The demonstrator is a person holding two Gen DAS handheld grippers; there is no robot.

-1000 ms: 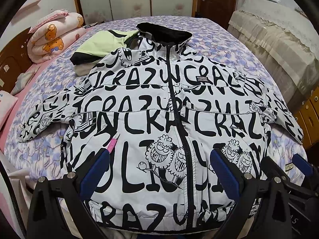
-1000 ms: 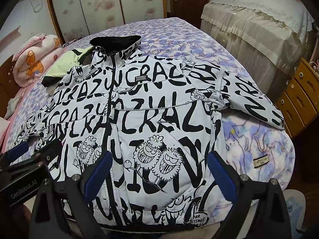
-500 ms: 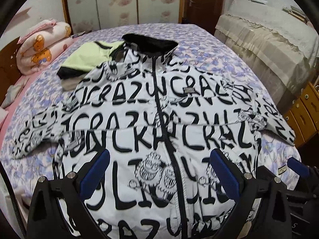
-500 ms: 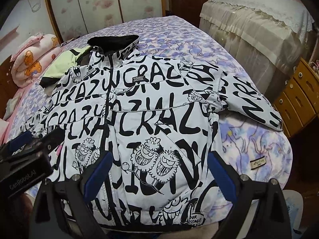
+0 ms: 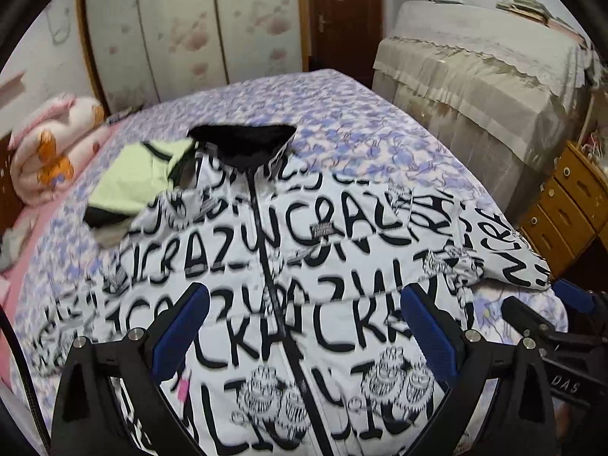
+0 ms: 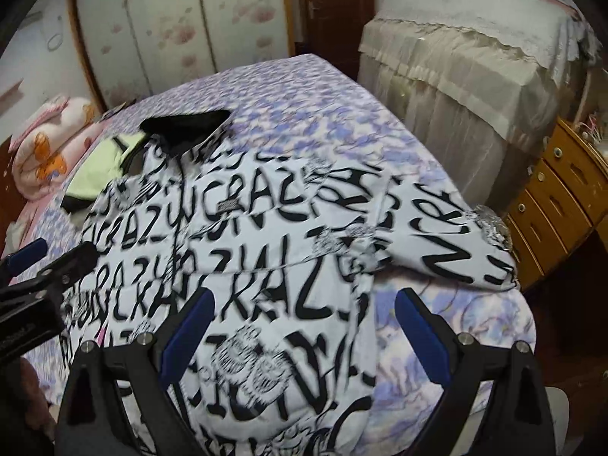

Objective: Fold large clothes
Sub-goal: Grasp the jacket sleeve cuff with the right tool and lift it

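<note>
Clearly nothing is folded yet: the printed jacket [image 5: 304, 285] lies front-up and spread flat on the bed [image 5: 361, 133], zipped to its black collar [image 5: 243, 142], sleeves out to either side, the right one [image 6: 448, 235] reaching the mattress edge near the wooden drawers [image 6: 562, 205]. I take the spreading to be deliberate, so that sleeves and hem are easy to reach. Both tools hang above the lower half of the garment, apart from it. The left gripper [image 5: 304, 332] has its blue pads wide apart over the zip line, empty; the right gripper [image 6: 304, 330] is likewise spread and empty, over the jacket's right edge, probably headed for that sleeve. The cloth is white, covered in bold black lettering and cartoon faces, and looks padded. A pale green garment [image 5: 133, 182] lies partly under its left shoulder, a rolled pink quilt [image 5: 49, 152] beyond.
</note>
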